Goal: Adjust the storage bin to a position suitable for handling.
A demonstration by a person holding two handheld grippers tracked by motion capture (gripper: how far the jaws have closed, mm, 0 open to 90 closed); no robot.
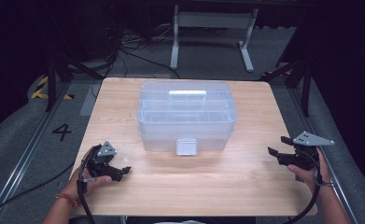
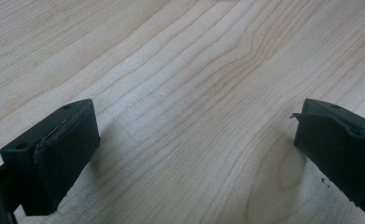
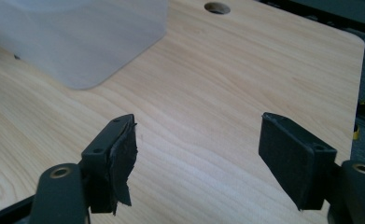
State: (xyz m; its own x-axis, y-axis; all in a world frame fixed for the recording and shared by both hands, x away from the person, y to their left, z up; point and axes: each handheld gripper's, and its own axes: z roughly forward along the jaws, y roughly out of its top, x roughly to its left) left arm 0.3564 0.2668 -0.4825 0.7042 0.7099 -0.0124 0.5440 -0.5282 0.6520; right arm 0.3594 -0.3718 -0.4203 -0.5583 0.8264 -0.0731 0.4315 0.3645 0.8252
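Observation:
A clear plastic storage box [image 1: 186,115] with a lid, a white handle and a front latch [image 1: 186,146] stands in the middle of the wooden table [image 1: 180,186]. My left gripper [image 1: 120,171] rests low at the table's front left, pointing right, open, with bare wood between its pads [image 2: 59,154]. My right gripper [image 1: 279,145] is held above the table's right edge, pointing left toward the box, open with nothing between its jaws. A corner of the box [image 3: 82,37] lies ahead and to the left in the right gripper view.
Dark floor surrounds the table, with cables, stand legs [image 1: 212,32] and yellow-black tape [image 1: 42,88] behind it. A round hole [image 3: 217,7] sits near the table's far edge in the right gripper view.

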